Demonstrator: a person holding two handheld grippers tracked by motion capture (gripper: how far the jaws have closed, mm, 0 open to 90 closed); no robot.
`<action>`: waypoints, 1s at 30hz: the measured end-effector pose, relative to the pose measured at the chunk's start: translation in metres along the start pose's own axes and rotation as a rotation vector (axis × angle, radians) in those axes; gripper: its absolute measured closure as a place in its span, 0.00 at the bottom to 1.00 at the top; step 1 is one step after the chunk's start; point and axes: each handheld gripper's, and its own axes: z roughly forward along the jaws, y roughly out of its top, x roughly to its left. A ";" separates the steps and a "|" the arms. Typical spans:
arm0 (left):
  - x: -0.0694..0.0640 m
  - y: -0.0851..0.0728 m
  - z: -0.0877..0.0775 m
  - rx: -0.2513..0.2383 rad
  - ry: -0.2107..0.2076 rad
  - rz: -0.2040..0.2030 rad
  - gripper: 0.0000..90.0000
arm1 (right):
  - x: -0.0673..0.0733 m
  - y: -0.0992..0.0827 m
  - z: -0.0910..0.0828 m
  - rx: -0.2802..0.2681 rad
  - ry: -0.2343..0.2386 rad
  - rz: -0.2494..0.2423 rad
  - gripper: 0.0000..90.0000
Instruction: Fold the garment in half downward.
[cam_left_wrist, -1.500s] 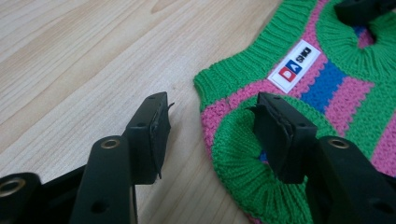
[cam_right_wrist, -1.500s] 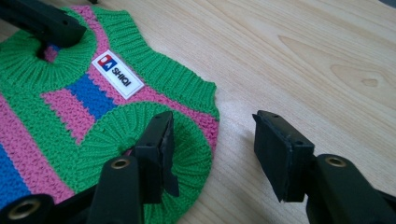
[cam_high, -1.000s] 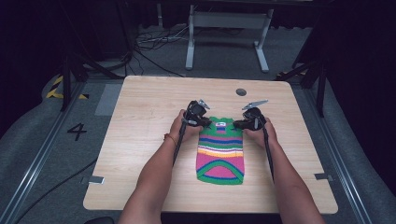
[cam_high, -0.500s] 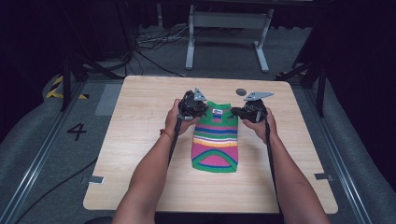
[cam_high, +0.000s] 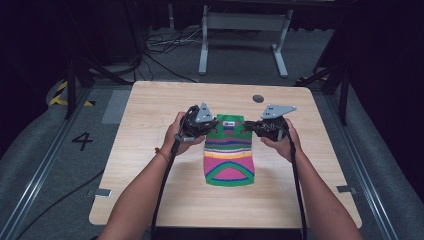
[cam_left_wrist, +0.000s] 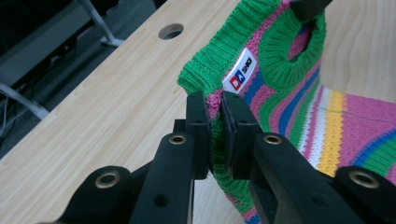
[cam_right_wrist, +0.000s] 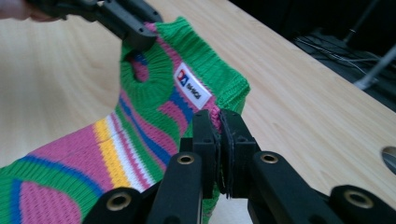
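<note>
Pale wooden tabletop now carries the green, pink and yellow striped knitted garment farther from the person than a second ago, its collar corners pinched between the closed left gripper and right gripper, suggesting repositioning or spreading.

A small striped knitted sweater — green, pink, blue and yellow bands — lies lengthwise near the middle of the wooden tabletop, its collar end pointing away from the person. The left gripper sits at the collar's left corner, the right gripper at its right corner, each topped by a grey three-cornered plate and each held in a hand — the forearms reach in from the bottom edge. A black cable trails back from each gripper. A round hole sits in the tabletop beyond the right gripper.
</note>
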 end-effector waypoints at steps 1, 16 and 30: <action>-0.004 -0.003 -0.004 -0.013 -0.002 0.013 0.91 | 0.003 -0.001 -0.001 -0.001 0.010 -0.012 0.95; -0.044 -0.034 -0.026 0.011 -0.068 0.111 0.91 | 0.035 -0.024 -0.019 0.006 0.095 -0.079 0.95; -0.079 -0.043 -0.025 0.057 -0.102 0.191 0.91 | 0.056 -0.043 -0.029 0.060 0.134 -0.148 0.94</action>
